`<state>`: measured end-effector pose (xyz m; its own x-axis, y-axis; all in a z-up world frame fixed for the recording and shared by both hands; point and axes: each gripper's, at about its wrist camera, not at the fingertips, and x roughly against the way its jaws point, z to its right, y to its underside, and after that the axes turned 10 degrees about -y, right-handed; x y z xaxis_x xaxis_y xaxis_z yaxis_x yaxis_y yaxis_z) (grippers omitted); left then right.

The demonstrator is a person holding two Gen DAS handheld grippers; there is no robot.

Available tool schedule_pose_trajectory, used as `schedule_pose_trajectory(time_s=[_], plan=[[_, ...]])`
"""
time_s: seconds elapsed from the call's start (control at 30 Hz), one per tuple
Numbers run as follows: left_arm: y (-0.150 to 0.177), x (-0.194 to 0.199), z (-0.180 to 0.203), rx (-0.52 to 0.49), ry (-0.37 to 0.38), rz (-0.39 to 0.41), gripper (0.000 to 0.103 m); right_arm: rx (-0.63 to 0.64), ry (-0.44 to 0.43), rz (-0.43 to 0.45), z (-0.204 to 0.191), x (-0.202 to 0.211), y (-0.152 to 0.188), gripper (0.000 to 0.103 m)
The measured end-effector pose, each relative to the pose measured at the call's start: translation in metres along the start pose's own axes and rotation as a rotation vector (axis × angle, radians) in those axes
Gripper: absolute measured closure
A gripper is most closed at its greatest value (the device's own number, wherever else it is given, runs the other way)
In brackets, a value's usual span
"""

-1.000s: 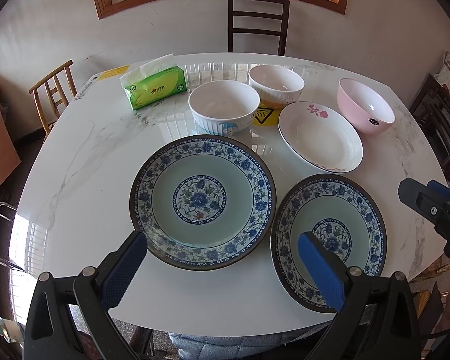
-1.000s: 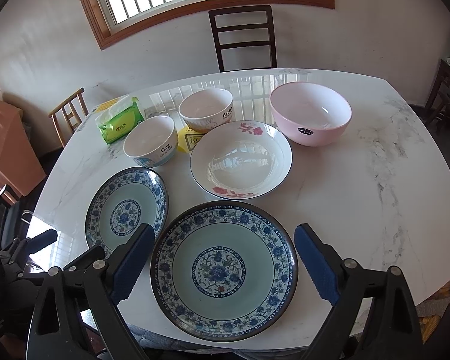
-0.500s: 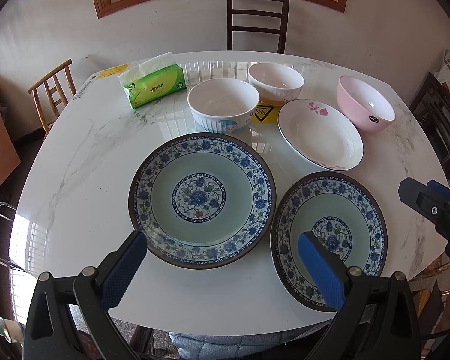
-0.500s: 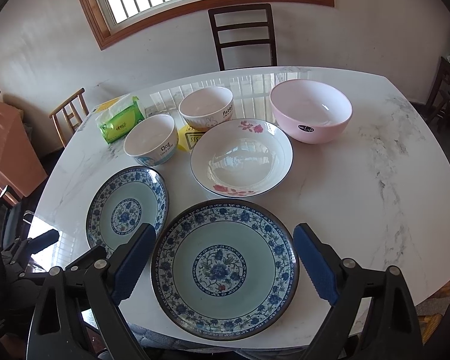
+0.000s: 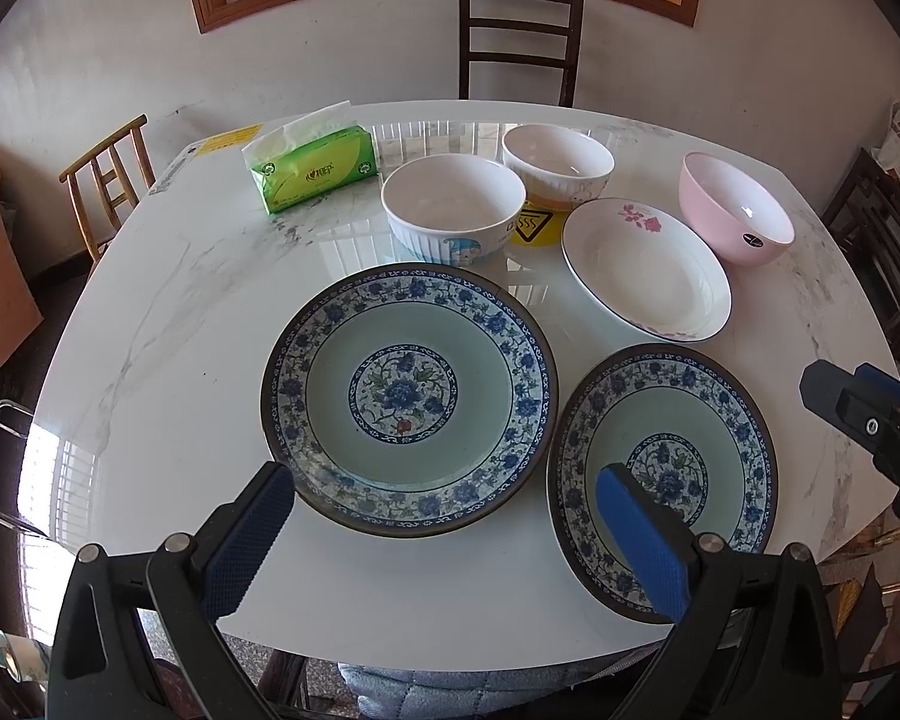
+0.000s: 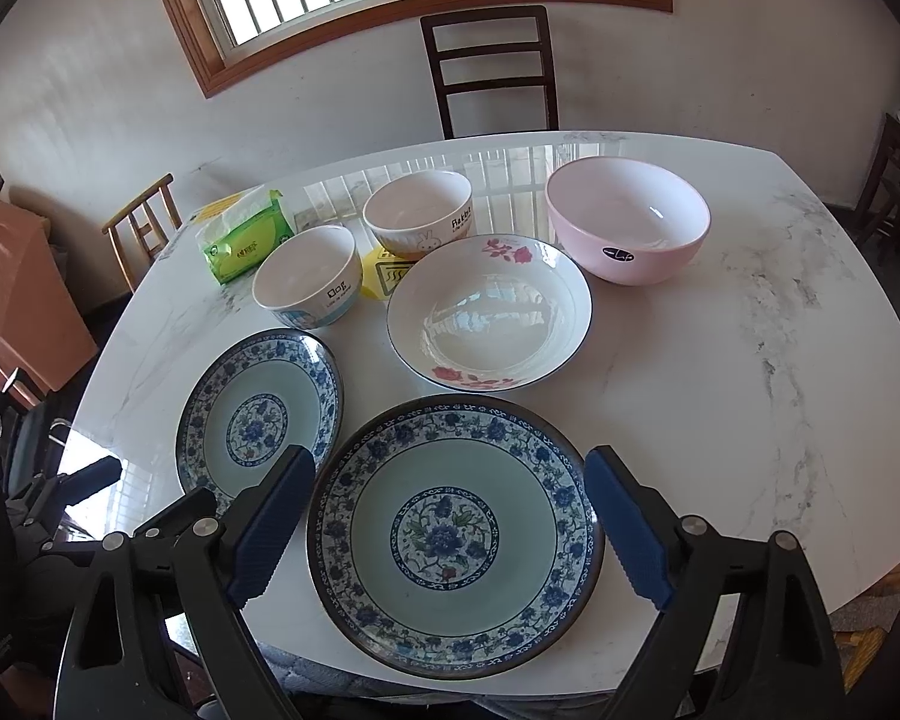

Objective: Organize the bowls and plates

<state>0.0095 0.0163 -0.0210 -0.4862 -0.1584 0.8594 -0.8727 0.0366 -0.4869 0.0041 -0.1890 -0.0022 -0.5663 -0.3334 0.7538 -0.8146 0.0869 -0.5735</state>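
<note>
Looking along my right fingers (image 6: pixel 450 531), I see them spread wide and holding nothing, one blue pad on either side of the nearer blue plate (image 6: pixel 455 534), above its rim without touching. My left fingers (image 5: pixel 444 540) are just as released and empty; the other blue plate (image 5: pixel 408 396) lies straight ahead of them, a little beyond the tips, and the nearer plate runs under their right pad. Both plates lie flat at the near edge of the counter (image 6: pixel 750 372), side by side and almost touching. Farther back sit the flowered dish (image 6: pixel 489 312), the pink bowl (image 6: pixel 627 228) and two white bowls (image 6: pixel 306 276), with a green tissue pack (image 6: pixel 243 240) behind. I judge nothing is stacked yet. The right hand is nearer its plate, so I would take that rim first and carry it leftward onto its twin.
</note>
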Motion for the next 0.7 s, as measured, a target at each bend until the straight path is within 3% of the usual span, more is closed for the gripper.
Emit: schedule_pose_trajectory(time_s=[0.2, 0.4, 0.7], plan=[[0.0, -0.004, -0.01, 0.022, 0.024, -0.01, 0.0, 0.008, -0.019, -0.003, -0.002, -0.002, 0.0, 0.016], [-0.003, -0.012, -0.029, 0.067, 0.076, -0.029, 0.0, 0.005, -0.125, -0.021, -0.001, -0.011, -0.003, 0.018], [-0.008, -0.033, -0.081, 0.2, 0.158, -0.075, 0.0, 0.015, -0.268, -0.106, -0.001, -0.041, -0.013, 0.04]])
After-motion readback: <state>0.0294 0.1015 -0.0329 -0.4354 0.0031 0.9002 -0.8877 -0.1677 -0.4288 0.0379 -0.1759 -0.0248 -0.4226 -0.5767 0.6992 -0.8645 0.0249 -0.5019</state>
